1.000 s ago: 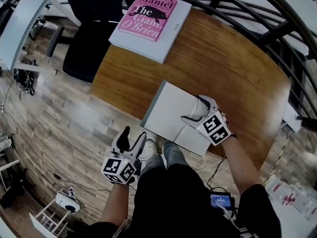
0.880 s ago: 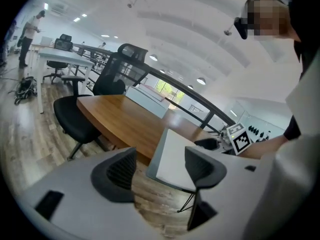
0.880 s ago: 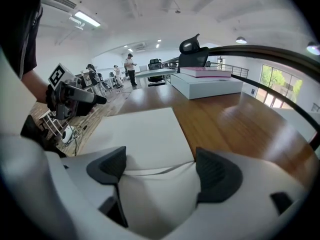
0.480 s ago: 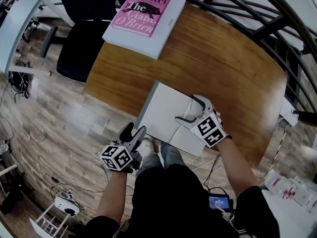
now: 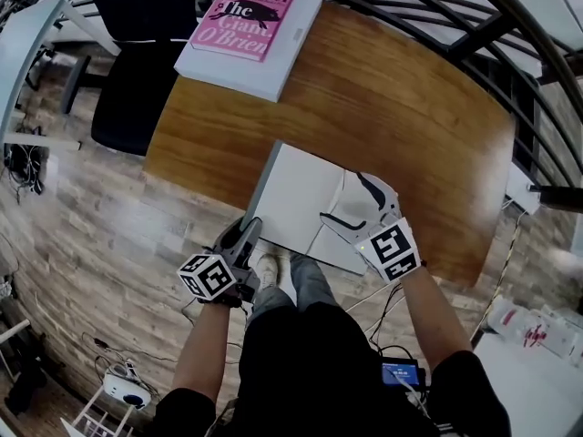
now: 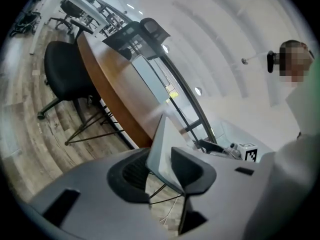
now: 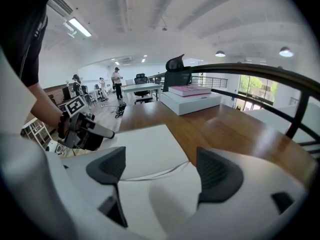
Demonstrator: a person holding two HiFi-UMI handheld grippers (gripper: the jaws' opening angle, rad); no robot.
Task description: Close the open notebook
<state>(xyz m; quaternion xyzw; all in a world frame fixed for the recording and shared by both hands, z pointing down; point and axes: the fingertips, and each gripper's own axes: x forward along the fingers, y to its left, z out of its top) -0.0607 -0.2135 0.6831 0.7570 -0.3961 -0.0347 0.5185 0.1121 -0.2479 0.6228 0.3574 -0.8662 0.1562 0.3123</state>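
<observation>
The open notebook [image 5: 296, 194] lies with white pages up on the near edge of the wooden table [image 5: 401, 107]. My left gripper [image 5: 244, 232] is at its near left corner. Its jaws are closing with the thin edge of the notebook's left leaf [image 6: 159, 134] standing between the pads, and a gap still shows beside it. My right gripper [image 5: 346, 198] hovers open just above the right page, by the centre fold [image 7: 150, 173]. Nothing is between its fingers. In the right gripper view my left gripper [image 7: 87, 129] shows at the notebook's far corner.
A pink book [image 5: 244, 16] lies on a white box [image 5: 273, 71] at the table's far left. A black office chair [image 5: 127, 89] stands left of the table. A dark railing [image 5: 455, 25] runs behind it. The person's legs and shoes [image 5: 273, 276] are below the near edge.
My left gripper has come up from the floor side to the notebook's near left corner, rolled over, and its jaws have narrowed around the leaf's edge. My right gripper has lifted a little off the page.
</observation>
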